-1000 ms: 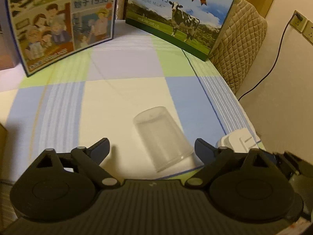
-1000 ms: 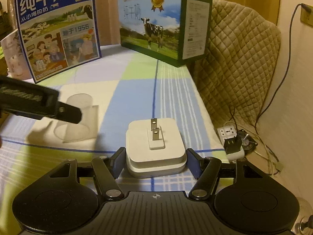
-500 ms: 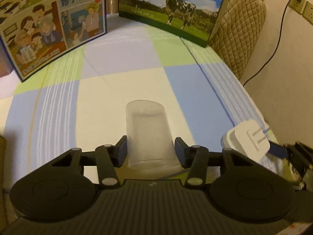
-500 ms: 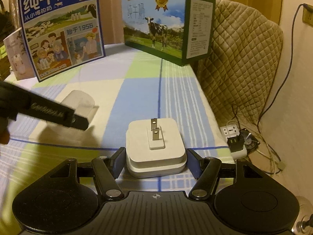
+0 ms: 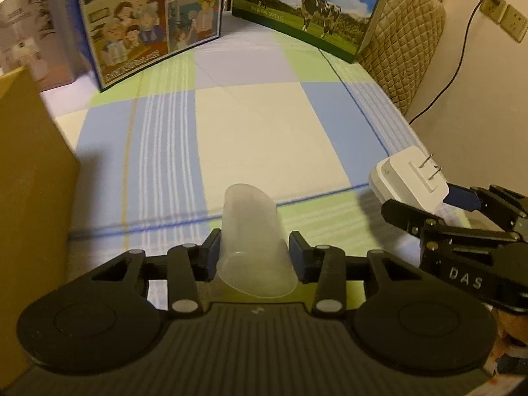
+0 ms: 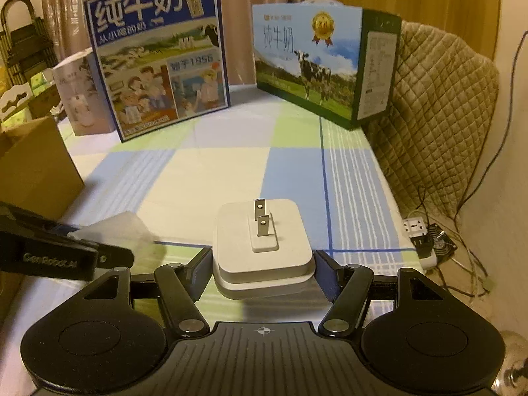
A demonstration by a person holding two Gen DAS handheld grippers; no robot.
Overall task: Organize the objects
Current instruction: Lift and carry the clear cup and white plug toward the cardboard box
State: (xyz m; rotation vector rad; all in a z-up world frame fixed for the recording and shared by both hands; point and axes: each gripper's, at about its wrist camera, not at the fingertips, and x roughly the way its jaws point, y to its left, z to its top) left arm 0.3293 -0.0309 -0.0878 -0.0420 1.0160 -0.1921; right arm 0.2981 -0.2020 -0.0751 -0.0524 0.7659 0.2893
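2 grips: cup (image 5: 255,247), plug adapter (image 6: 262,247)

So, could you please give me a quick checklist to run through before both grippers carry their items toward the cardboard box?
1. Left gripper closed on the clear plastic cup; its jaws have just been closing: ok.
2. Cup lifted off the checked tablecloth: cannot tell.
3. Right gripper clamped on the white plug adapter: ok.
4. Adapter prongs pointing away from the gripper fingers: ok.
5. Two grippers apart from each other: ok.
6. Room inside the cardboard box: cannot tell, its inside is hidden.
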